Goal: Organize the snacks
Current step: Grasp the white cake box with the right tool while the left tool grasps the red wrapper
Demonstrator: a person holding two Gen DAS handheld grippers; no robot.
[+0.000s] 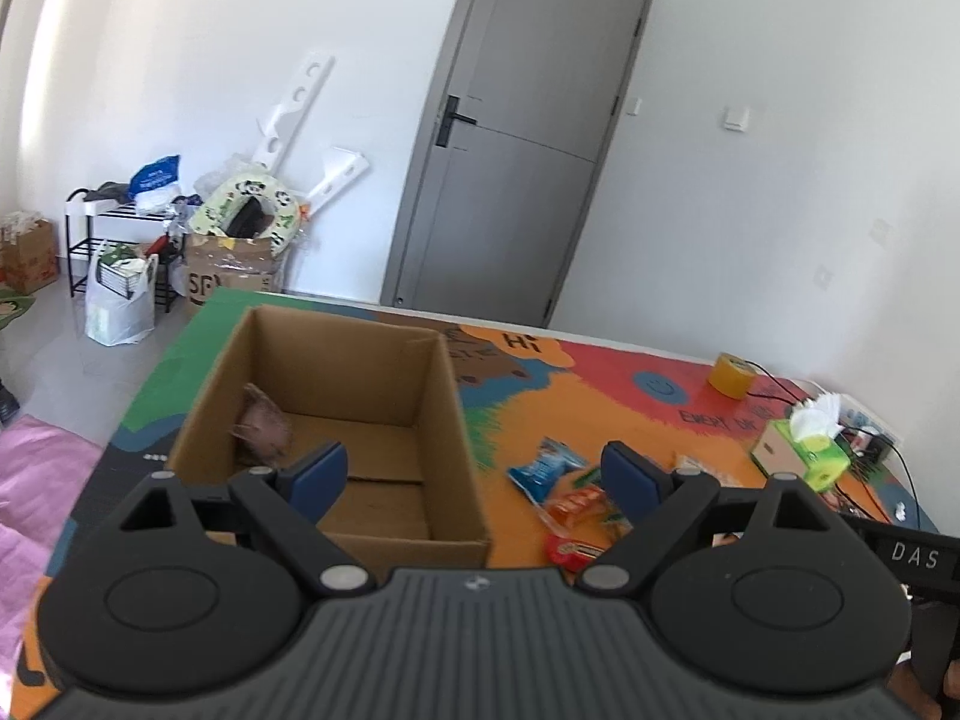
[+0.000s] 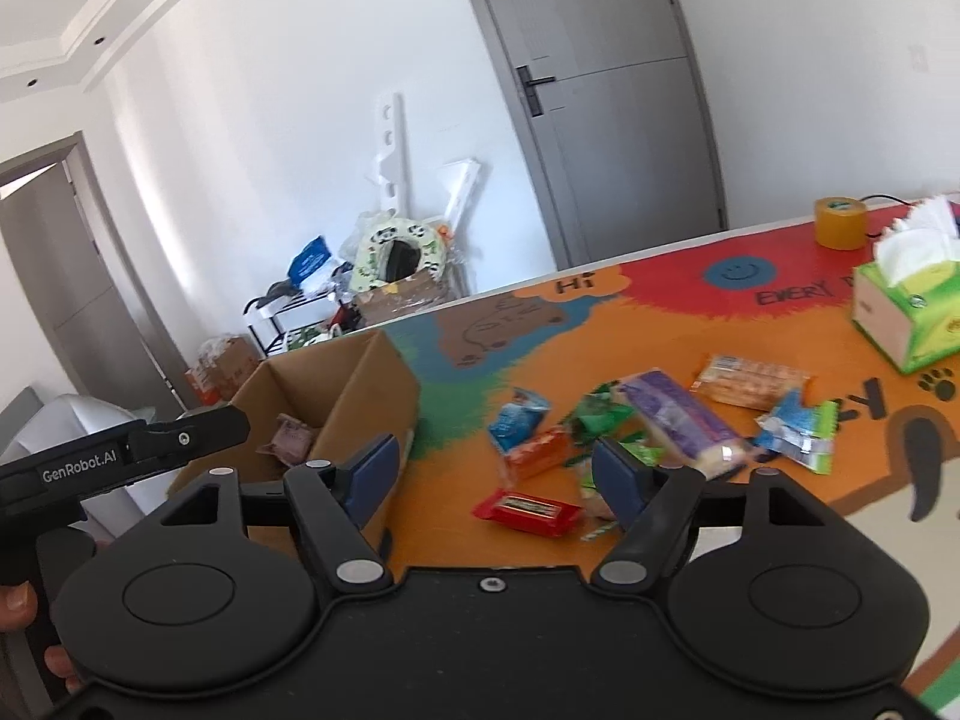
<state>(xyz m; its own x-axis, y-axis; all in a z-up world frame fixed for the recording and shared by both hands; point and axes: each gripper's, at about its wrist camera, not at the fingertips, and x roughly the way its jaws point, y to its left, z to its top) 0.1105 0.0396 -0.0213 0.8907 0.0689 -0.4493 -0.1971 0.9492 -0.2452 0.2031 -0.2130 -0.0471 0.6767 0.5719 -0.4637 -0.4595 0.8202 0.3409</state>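
Bright daylight, soft shadows, strong fisheye bending at the edges, slight motion blur on the snack packets [image 2: 600, 432].

Snacks [image 2: 600, 438] lie right of the box [image 1: 336, 420] (one packet [image 1: 261, 429] inside).

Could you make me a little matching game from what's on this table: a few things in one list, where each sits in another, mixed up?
Things:
1. pinkish-brown packet
2. red snack bar
3. yellow tape roll
4. tissue box

Places:
A. far edge of the table, beside the tissues
B. inside the cardboard box
C. on the mat, nearest the right gripper
D. right side of the table, tissue sticking out on top

Pairs: 1-B, 2-C, 3-A, 4-D
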